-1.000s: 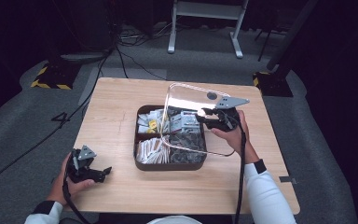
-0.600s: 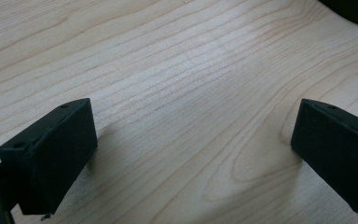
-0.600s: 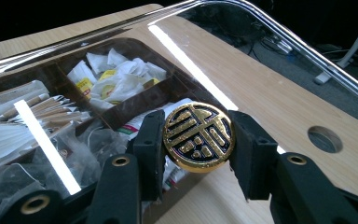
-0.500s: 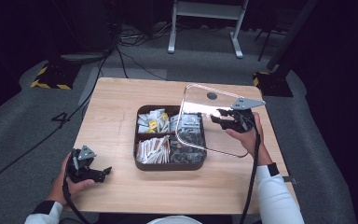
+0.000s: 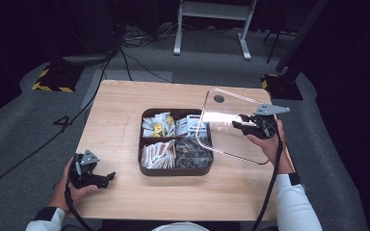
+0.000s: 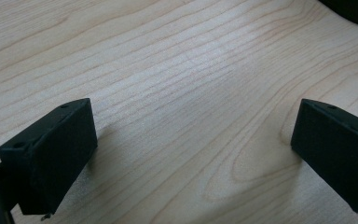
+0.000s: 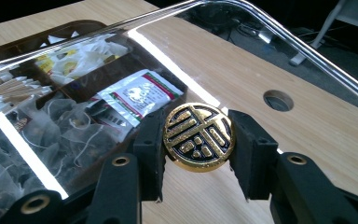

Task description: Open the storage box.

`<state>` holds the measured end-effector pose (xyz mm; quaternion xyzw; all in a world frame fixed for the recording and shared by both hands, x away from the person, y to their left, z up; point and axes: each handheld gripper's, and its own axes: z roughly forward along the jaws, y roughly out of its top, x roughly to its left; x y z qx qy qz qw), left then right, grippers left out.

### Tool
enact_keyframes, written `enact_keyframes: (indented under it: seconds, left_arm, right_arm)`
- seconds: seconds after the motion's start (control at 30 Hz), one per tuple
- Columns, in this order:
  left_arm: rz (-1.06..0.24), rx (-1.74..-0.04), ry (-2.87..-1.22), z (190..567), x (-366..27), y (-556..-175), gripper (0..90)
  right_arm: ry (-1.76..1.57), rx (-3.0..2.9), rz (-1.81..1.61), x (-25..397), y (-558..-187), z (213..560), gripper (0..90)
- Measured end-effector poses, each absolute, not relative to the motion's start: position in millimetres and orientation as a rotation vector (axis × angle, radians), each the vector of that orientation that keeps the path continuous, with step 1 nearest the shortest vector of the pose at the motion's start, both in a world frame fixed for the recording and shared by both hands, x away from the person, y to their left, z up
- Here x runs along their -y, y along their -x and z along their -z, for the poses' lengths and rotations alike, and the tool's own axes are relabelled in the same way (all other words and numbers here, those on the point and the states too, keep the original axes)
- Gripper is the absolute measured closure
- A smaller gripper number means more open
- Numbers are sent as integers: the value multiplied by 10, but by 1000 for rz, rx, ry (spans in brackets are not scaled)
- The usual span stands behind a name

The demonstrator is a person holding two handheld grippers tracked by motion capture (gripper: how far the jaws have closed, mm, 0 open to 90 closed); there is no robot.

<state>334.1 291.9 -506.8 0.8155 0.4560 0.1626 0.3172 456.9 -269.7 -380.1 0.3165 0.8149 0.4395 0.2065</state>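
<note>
I am holding the clear lid (image 5: 231, 127) with my right gripper (image 5: 243, 126), jaws clenched on its round gold knob (image 7: 198, 137). The lid is hanging tilted above the table (image 5: 120, 115), its left edge over the right side of the brown compartment box (image 5: 147, 163), the rest over bare wood to the right. Tea bags and sachets (image 5: 173, 126) are lying uncovered inside. My left gripper (image 5: 107, 179) is resting at the near left corner, jaws released over bare wood.

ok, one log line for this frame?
right hand-held gripper: shut on lid knob | clear lid: lifted beside tea box | left hand-held gripper: open, on table
</note>
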Motion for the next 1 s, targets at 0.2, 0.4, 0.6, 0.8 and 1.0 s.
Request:
enact_keyframes:
  seconds: [0.2, 0.4, 0.6, 0.8, 1.0]
  left_arm:
    - [-428, -1201, -2146, 5068, -2919, -3341, 4]
    - [-428, -1200, -2146, 5068, -2919, -3341, 4]
    - [-428, -1200, -2146, 5068, -2919, -3341, 4]
    - [-428, -1200, -2146, 5068, -2919, -3341, 4]
    - [-429, -1201, -2146, 5068, -2919, -3341, 4]
  right_arm:
    - [-908, -2251, -1216, 2851, -4566, 3828, 588]
    - [-934, -2250, -1194, 2984, -4565, 3872, 588]
    - [-959, -2252, -1170, 3101, -4557, 3937, 588]
    - [-998, -2254, -1150, 3249, -4543, 4025, 588]
    - [-1032, -2262, -1124, 3372, -4546, 4139, 588]
